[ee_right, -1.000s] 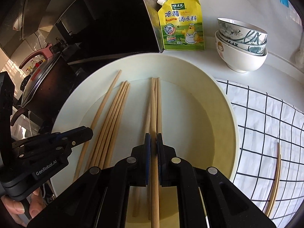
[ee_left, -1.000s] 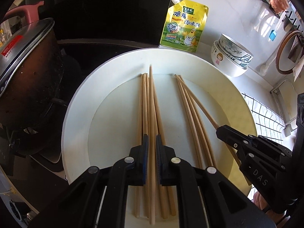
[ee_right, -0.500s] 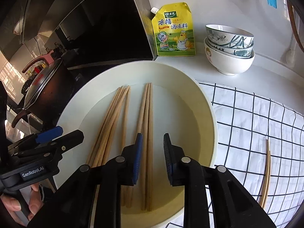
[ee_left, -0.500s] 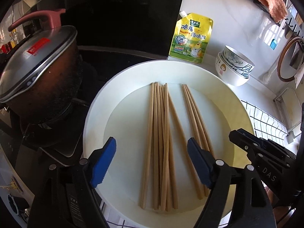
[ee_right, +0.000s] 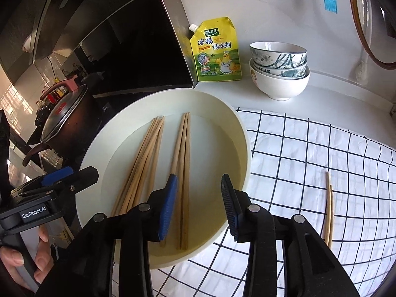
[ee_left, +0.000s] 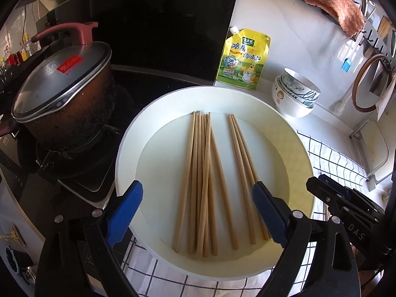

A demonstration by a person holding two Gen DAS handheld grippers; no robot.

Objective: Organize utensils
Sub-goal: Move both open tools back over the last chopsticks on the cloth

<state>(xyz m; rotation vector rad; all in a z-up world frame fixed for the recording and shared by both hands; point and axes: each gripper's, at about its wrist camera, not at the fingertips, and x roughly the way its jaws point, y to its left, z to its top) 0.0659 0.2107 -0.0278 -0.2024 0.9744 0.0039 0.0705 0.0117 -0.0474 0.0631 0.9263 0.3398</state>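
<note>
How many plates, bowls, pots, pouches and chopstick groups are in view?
Plate: 1
Bowls, stacked: 3
Pot: 1
Pouch: 1
Chopstick groups: 3, with two in the plate and one on the cloth
Total: 9

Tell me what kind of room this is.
Most likely a home kitchen: a lidded pot sits on a stove burner, stacked bowls and a seasoning pouch stand on the counter against the wall.
</note>
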